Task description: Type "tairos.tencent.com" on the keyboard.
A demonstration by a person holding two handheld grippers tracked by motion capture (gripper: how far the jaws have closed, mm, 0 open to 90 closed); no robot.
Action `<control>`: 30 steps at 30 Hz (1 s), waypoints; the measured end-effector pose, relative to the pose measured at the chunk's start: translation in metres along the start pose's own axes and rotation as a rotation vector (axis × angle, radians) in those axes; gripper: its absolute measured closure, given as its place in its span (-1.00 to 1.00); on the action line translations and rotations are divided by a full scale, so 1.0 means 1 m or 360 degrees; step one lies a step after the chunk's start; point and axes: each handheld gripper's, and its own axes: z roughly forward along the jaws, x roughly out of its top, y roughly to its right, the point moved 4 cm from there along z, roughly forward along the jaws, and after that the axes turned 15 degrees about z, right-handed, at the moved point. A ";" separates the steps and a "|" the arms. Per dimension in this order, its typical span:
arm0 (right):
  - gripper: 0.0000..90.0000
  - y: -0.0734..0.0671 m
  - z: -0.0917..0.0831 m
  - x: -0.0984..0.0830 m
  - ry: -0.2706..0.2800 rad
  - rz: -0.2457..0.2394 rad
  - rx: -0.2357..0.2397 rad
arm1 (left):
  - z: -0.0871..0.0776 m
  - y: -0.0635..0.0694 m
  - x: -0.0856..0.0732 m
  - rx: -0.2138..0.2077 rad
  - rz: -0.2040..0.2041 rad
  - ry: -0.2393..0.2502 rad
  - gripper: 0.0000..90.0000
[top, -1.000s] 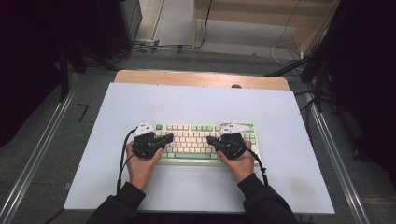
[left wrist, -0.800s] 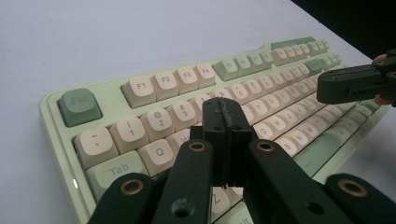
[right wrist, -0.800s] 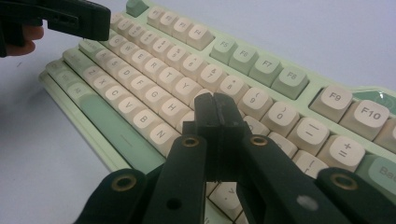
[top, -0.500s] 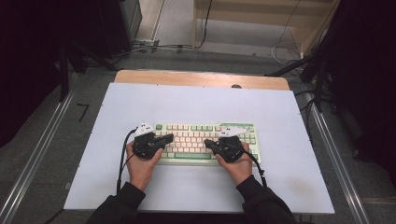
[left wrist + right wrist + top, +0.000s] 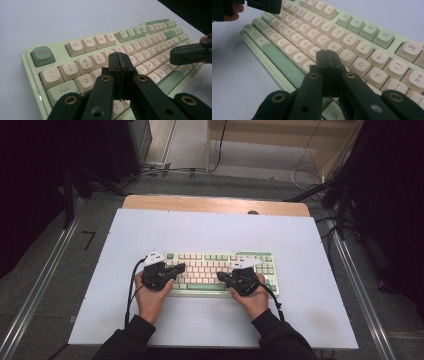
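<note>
- Keyboard point(image 5: 220, 272), pale green with cream keys, lies flat on the white table point(image 5: 210, 230), directly beneath both pairs of fingers.
- Left gripper point(image 5: 120, 60) has its jaws pressed together with nothing between them; the tips hang just above the keys near the W and the 3, with Tab and Q on their near left in the left gripper view.
- Seen from above, the left gripper point(image 5: 172, 269) sits over the keyboard's left end, and the person's left hand point(image 5: 150, 295) grips it from the near edge.
- Right gripper point(image 5: 327, 58) is likewise closed tight and empty; its tips hover just over the letter rows, with the O and P keys just to their right and the long green space bar point(image 5: 279, 60) to their left in the right gripper view.
- From above, the right gripper point(image 5: 225, 276) points toward the keyboard's middle, held by the right hand point(image 5: 255, 297).
- Both grippers' tips face each other, apart, over the key rows.
- No container stands on the table.
</note>
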 end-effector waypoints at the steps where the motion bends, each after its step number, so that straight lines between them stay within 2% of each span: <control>1: 0.96 0.000 0.000 0.000 -0.0002 0.0002 0.0001 | 0.000 0.000 0.000 0.0000 0.0001 0.0000 1.00; 30: 0.96 -0.002 0.010 -0.009 -0.0037 -0.0030 -0.0009 | 0.000 0.001 0.000 -0.0002 0.0001 0.0006 1.00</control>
